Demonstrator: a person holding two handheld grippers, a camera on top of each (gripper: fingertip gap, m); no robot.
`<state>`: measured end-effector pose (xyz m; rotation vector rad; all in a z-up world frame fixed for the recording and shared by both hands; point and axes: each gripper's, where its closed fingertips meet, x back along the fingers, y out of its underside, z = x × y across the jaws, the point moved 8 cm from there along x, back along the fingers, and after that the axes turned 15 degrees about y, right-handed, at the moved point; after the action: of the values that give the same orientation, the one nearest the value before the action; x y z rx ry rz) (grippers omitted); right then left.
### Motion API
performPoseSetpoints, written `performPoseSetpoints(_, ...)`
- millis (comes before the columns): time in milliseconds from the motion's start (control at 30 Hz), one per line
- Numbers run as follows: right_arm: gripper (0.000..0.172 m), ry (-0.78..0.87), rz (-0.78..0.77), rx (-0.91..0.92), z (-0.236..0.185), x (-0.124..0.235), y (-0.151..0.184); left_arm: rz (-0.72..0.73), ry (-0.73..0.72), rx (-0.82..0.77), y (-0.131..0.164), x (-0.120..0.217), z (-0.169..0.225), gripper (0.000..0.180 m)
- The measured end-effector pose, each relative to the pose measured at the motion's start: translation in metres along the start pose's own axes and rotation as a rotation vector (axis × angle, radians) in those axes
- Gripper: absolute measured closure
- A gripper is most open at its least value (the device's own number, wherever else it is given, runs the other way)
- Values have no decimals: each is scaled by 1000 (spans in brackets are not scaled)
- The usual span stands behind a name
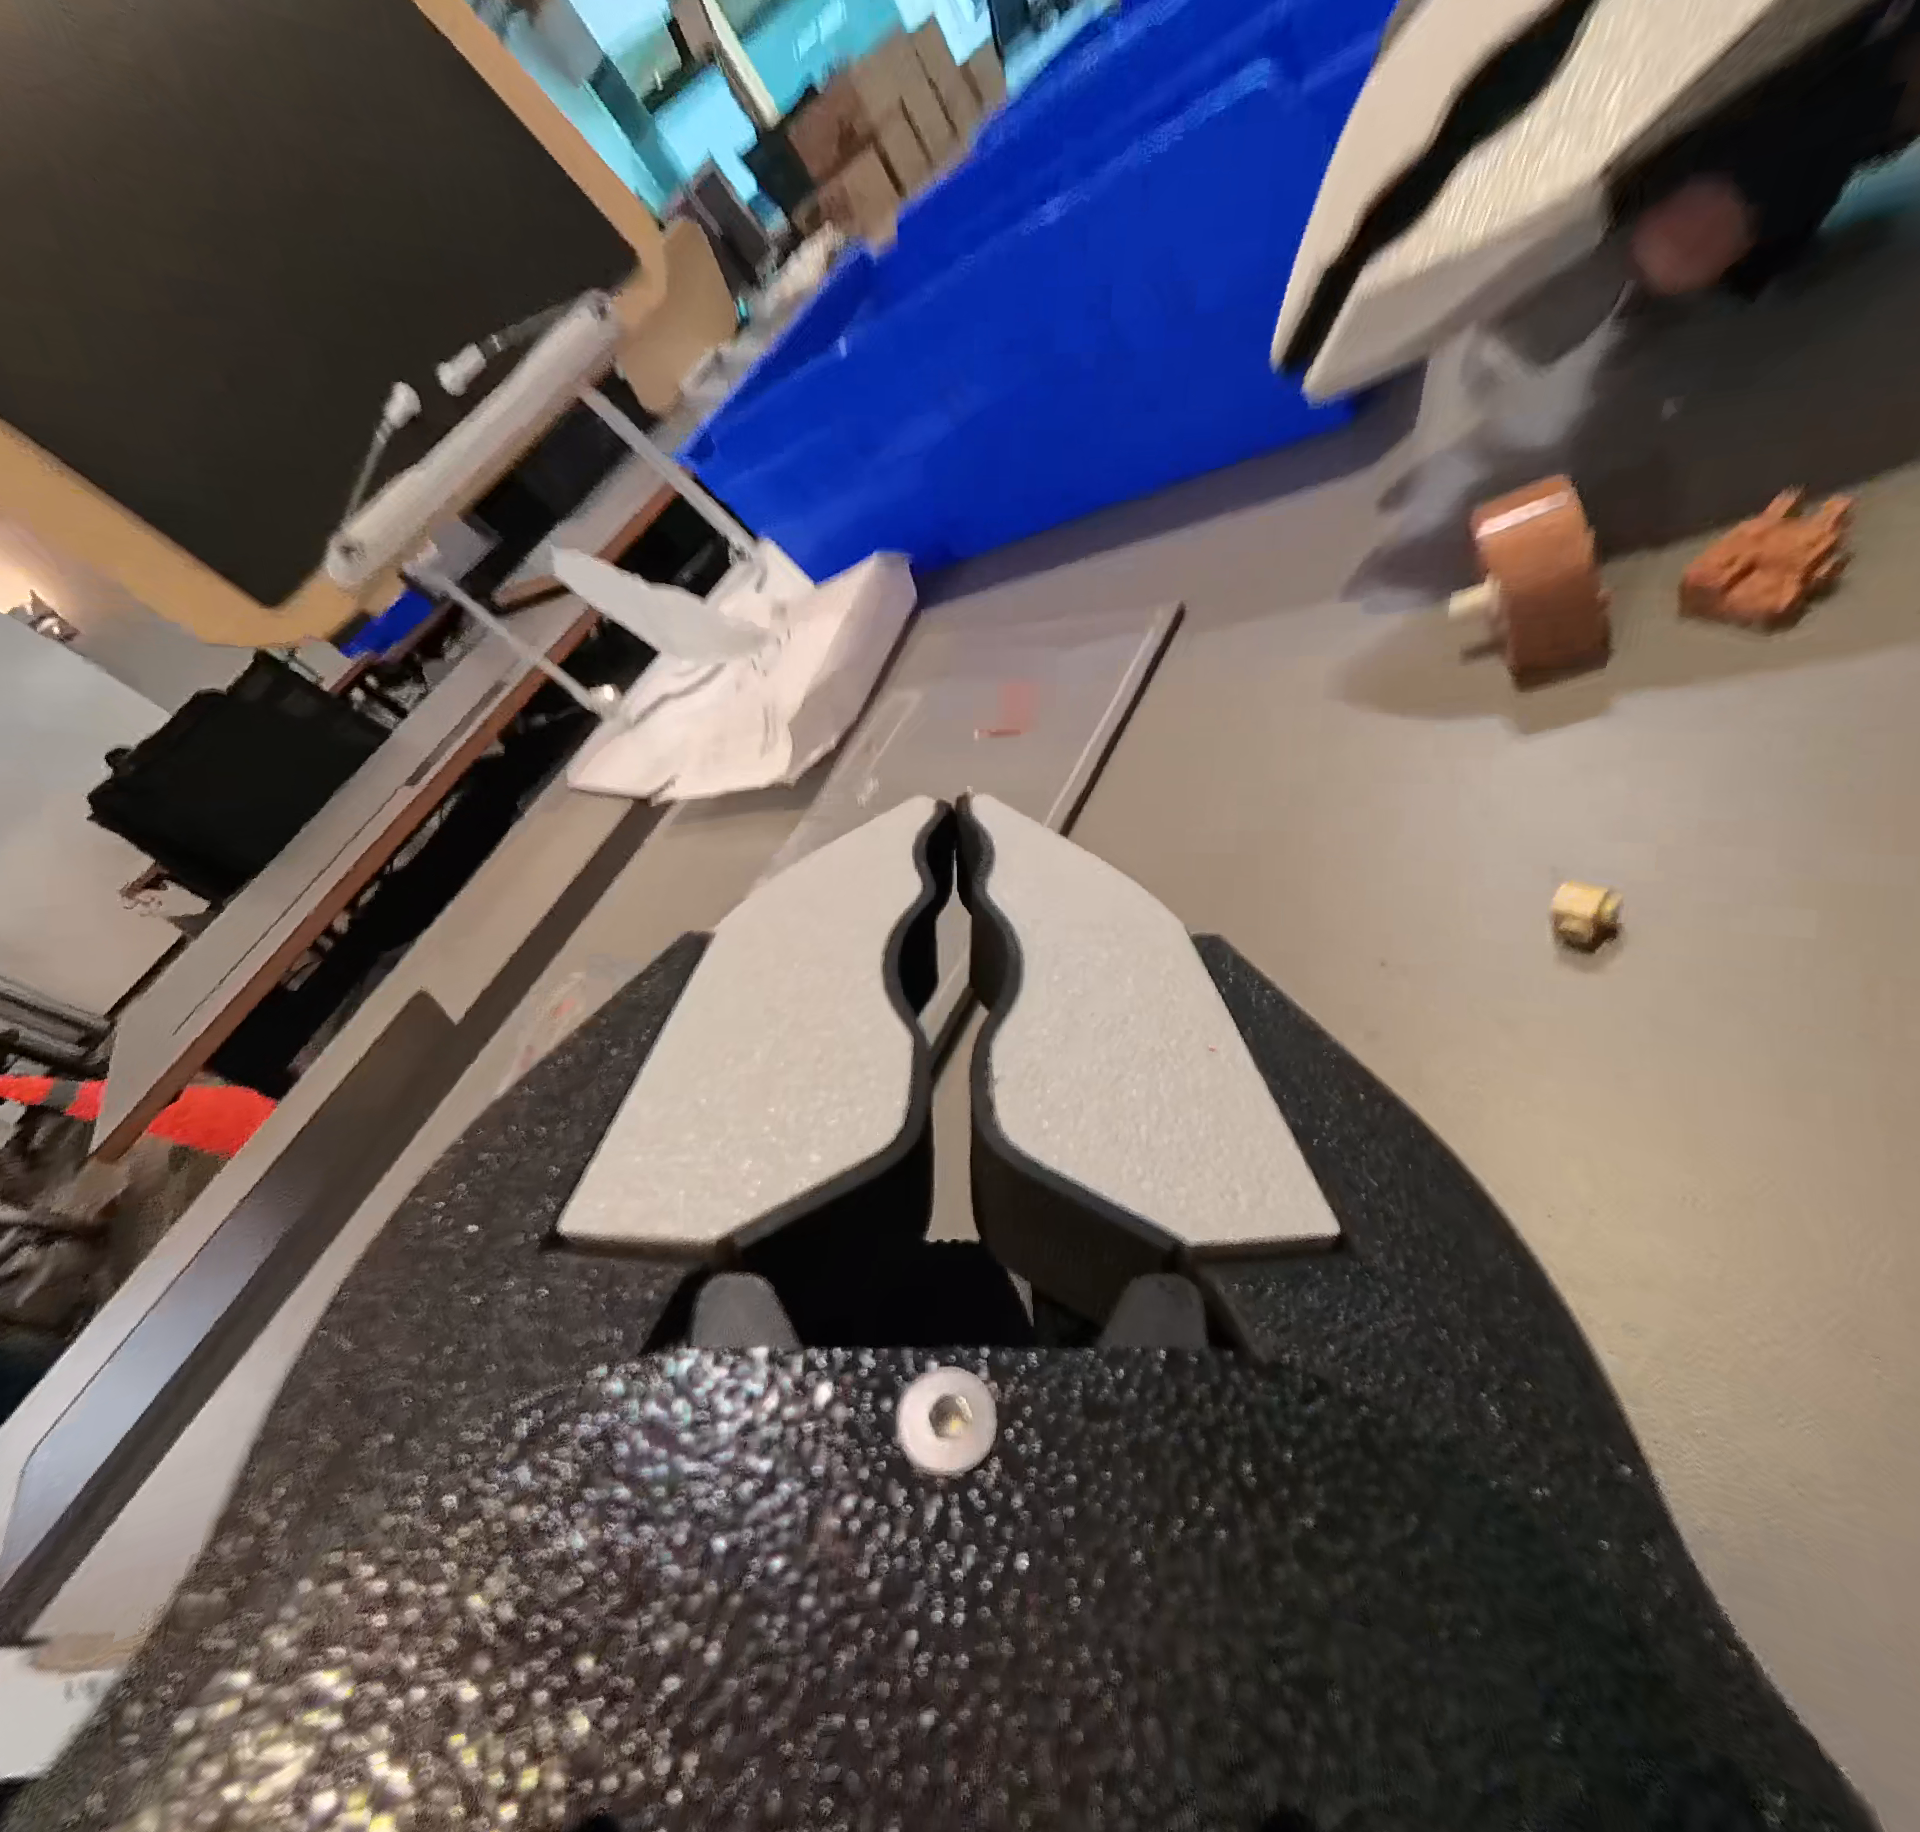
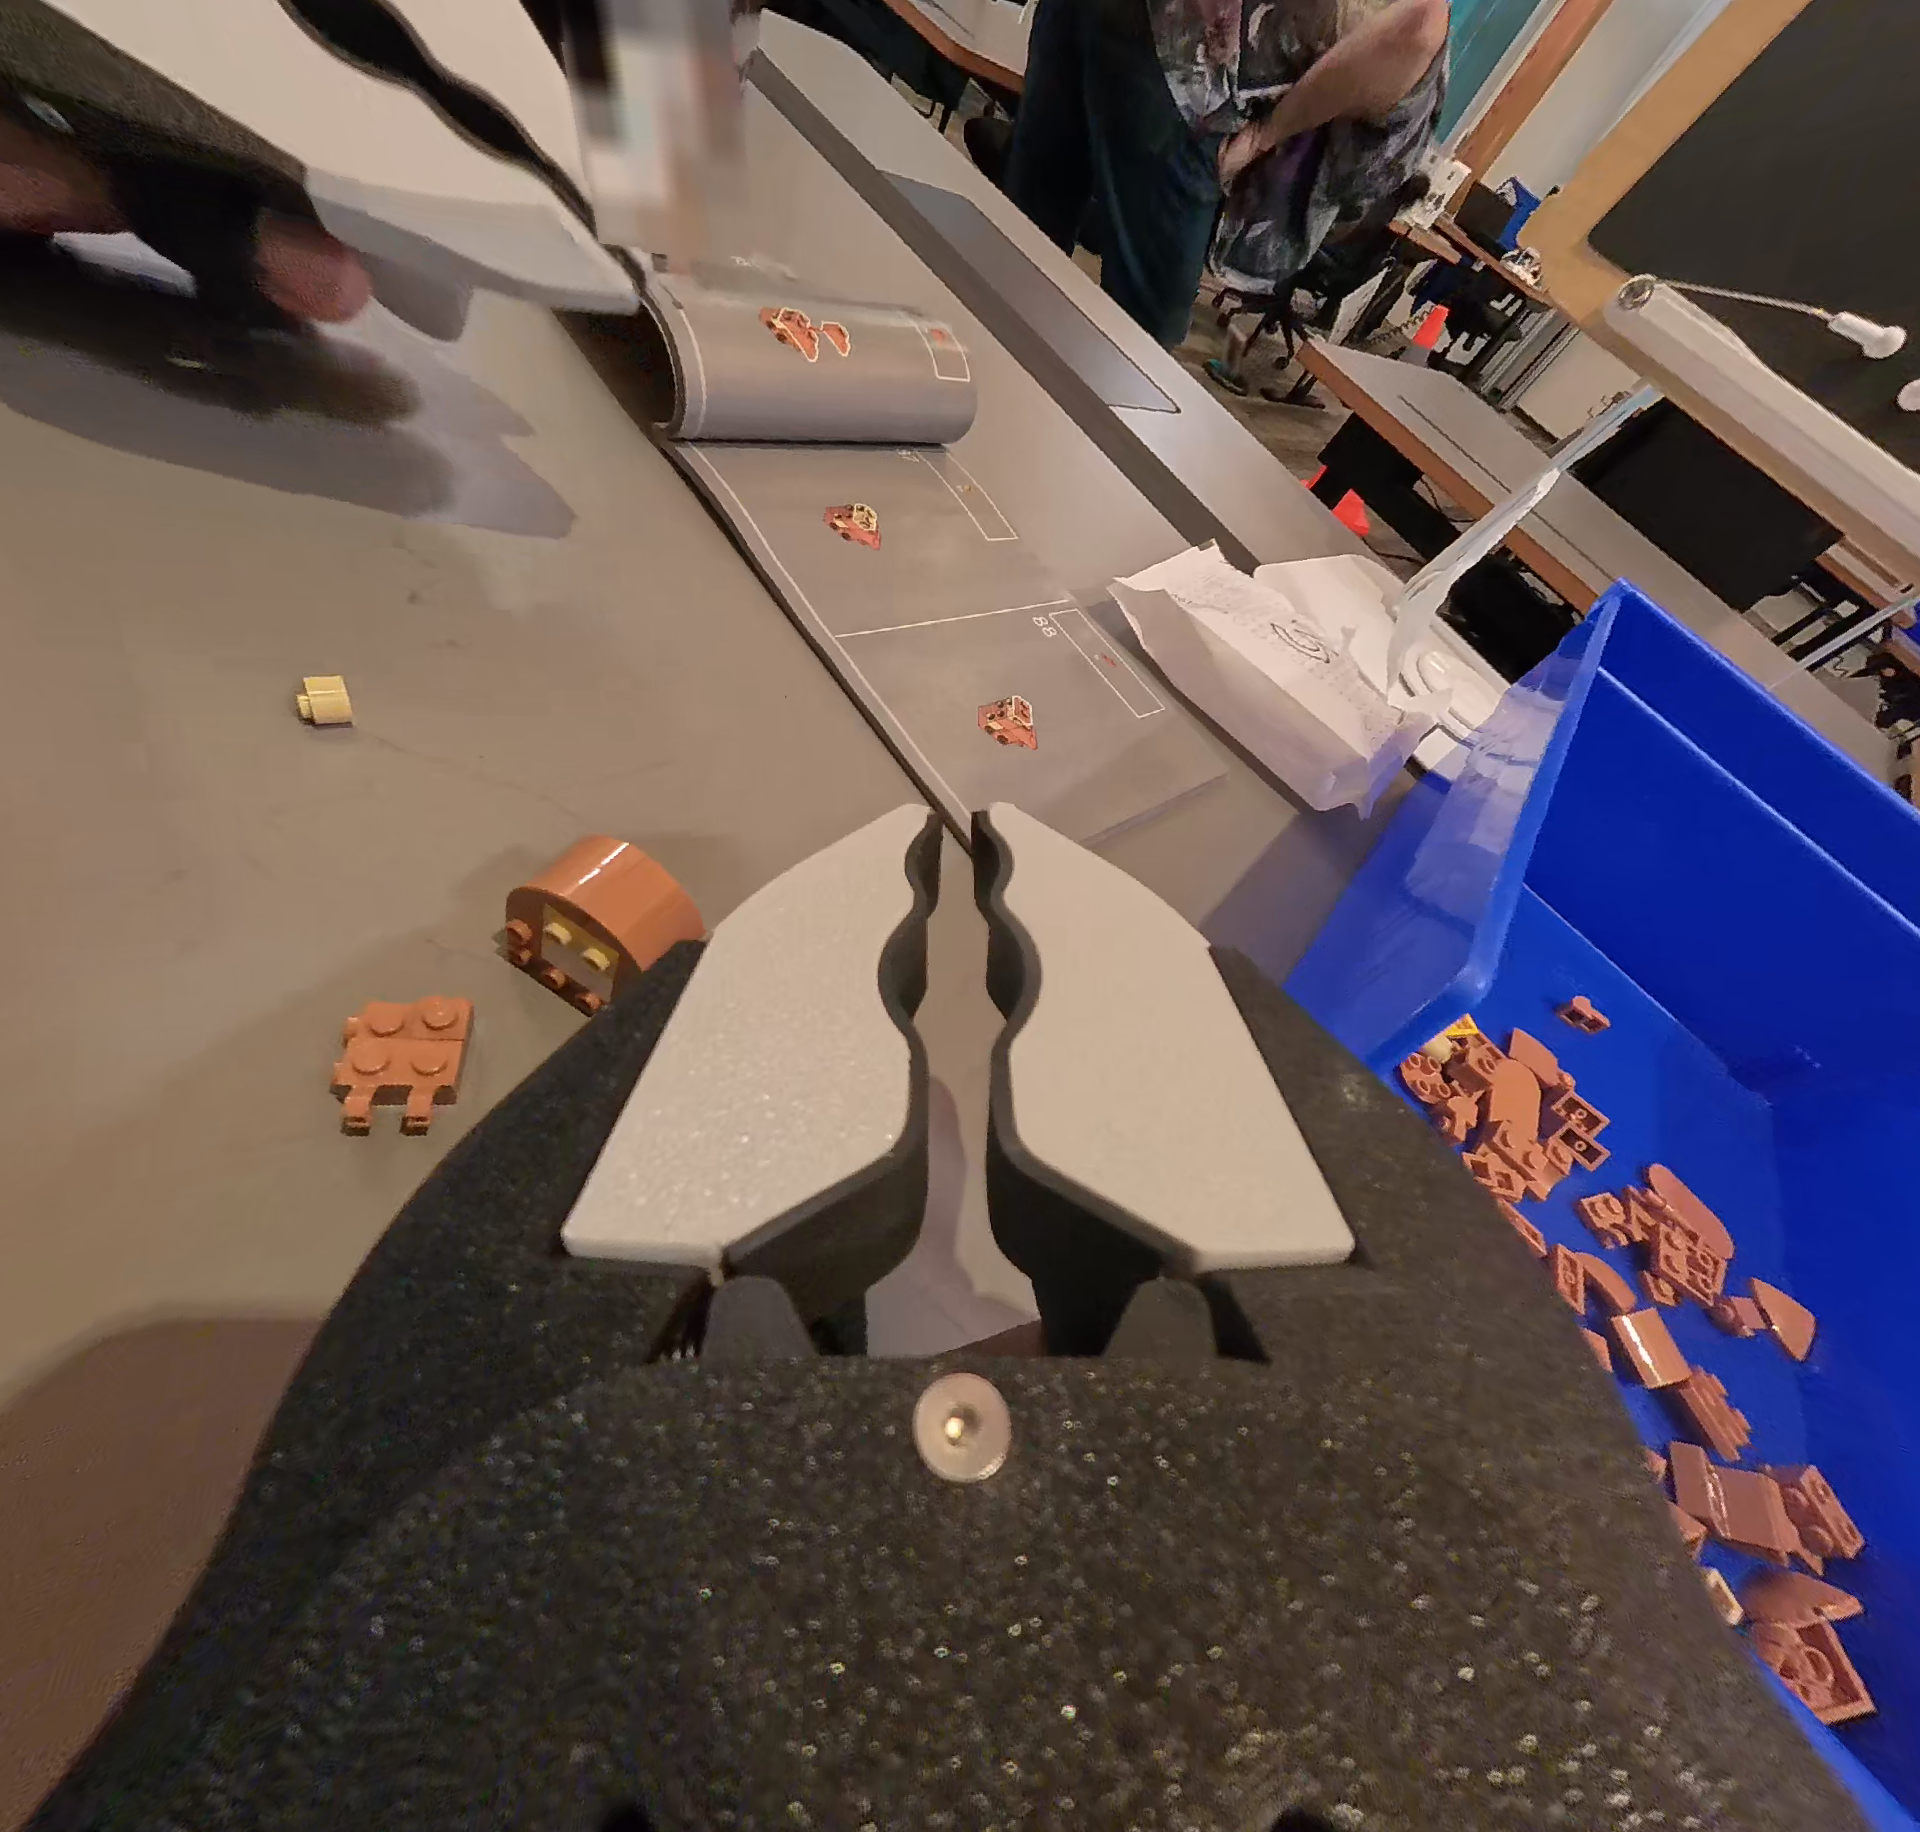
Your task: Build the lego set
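My left gripper [image 1: 956,808] is shut, and its tips pinch the edge of a grey page [image 1: 873,754] of an instruction booklet. In the right wrist view the left gripper [image 2: 623,291] lifts that page [image 2: 821,369] in a curl over the open booklet [image 2: 935,639]. My right gripper [image 2: 958,832] hovers over the booklet's near corner, its jaws a narrow slit apart with nothing between them. It also shows blurred in the left wrist view [image 1: 1299,369]. A brown rounded brick assembly [image 2: 597,915] lies just left of the right gripper. Joined brown plates [image 2: 405,1060] and a small tan piece [image 2: 325,702] lie farther left.
A blue bin [image 2: 1662,847] at the right holds several loose brown bricks [image 2: 1662,1263]. A crumpled white paper bag [image 2: 1278,670] lies beyond the booklet by the bin. A person [image 2: 1247,68] stands past the grey table's far edge, near other desks.
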<state>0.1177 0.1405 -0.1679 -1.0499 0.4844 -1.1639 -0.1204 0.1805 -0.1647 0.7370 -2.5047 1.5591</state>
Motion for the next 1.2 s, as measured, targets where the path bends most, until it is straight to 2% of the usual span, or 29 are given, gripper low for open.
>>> performPoseSetpoints(100,166,-1,-2,-4,0,0,0,69,-18,-45,-10,7,2,180)
performPoseSetpoints(233,166,-3,-7,1,0,-1,0,33,-11,-85,-7,4,4,180)
performPoseSetpoints(467,166,-4,-2,-63,-1,4,-3,30,-6,2,7,5,-9,180)
performPoseSetpoints(700,167,13,37,-118,12,25,1,51,-48,19,13,11,-20,180)
performPoseSetpoints(1200,166,-74,70,-115,30,58,20,-131,-102,-78,23,-6,-19,179)
